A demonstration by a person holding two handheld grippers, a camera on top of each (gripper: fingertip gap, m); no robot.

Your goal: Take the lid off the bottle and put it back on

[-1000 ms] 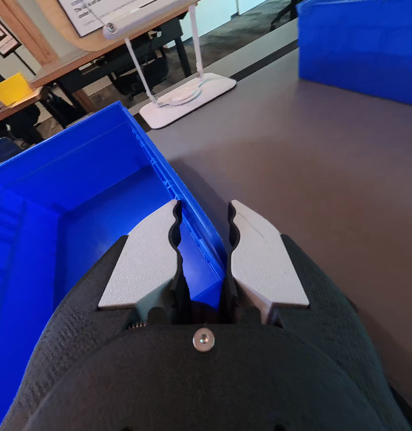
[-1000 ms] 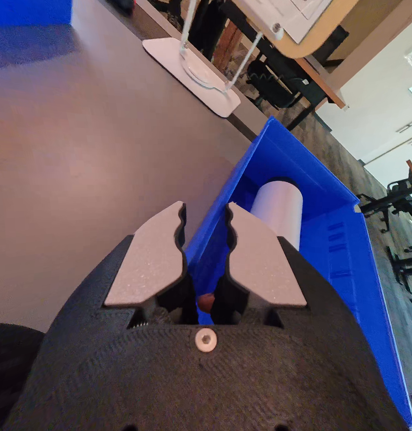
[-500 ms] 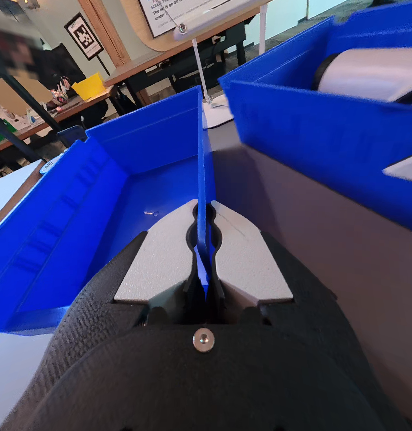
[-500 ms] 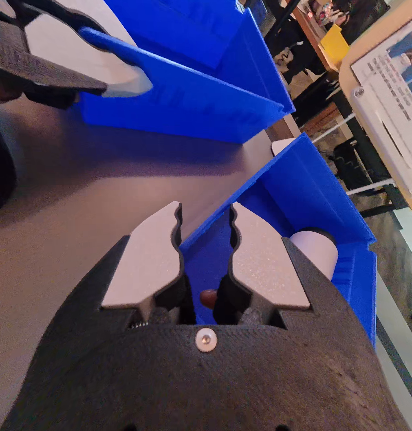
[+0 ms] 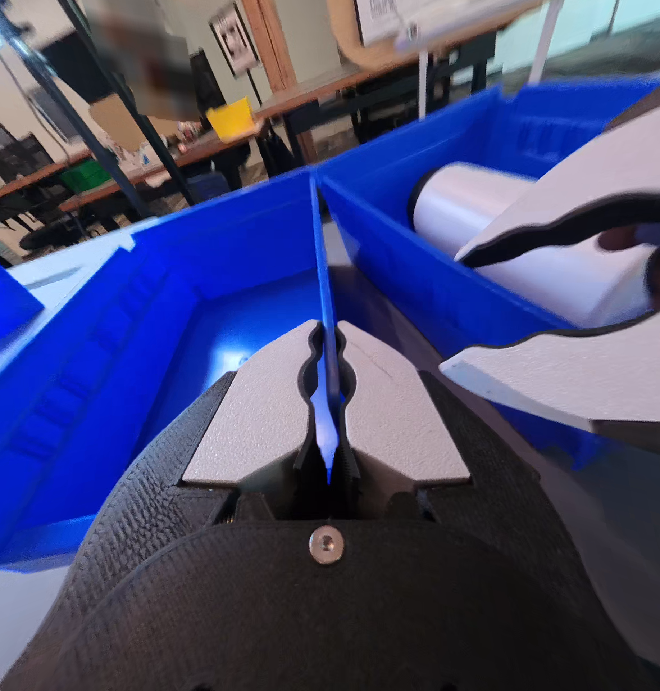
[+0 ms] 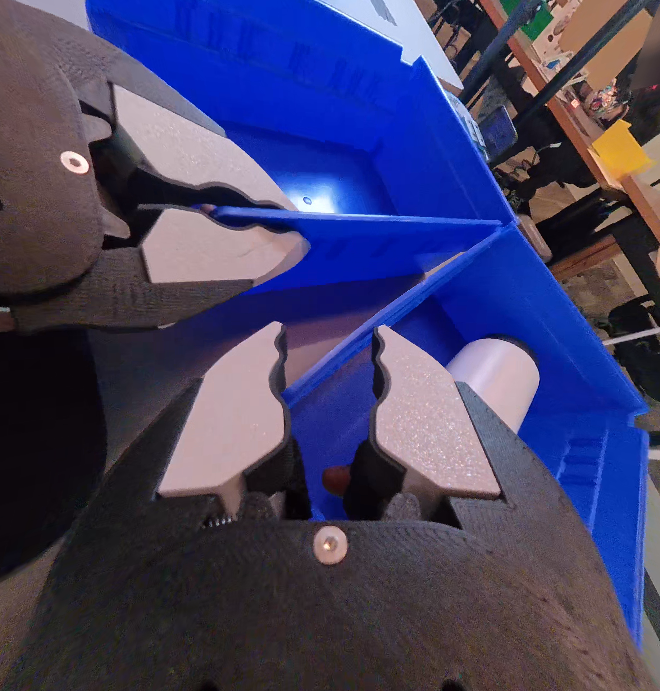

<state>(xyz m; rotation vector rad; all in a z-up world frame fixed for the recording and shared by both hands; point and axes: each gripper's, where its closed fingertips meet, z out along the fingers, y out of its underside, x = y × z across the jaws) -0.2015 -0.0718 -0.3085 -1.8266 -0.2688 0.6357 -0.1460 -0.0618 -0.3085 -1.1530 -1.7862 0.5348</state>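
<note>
In the left wrist view, the left gripper (image 5: 329, 332) is clenched on the thin right wall of the empty blue bin (image 5: 152, 318). At right, the right gripper (image 6: 328, 351) is spread apart astride the second blue bin's (image 6: 545, 299) near wall. The white bottle (image 6: 496, 374) lies inside it, lower right.

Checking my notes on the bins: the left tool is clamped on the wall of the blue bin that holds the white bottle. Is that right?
Not quite. The left tool is clamped on the wall of the empty blue bin; the white bottle lies in the other blue bin beside it, where the right tool straddles the wall. The left wrist view shows this.
</note>
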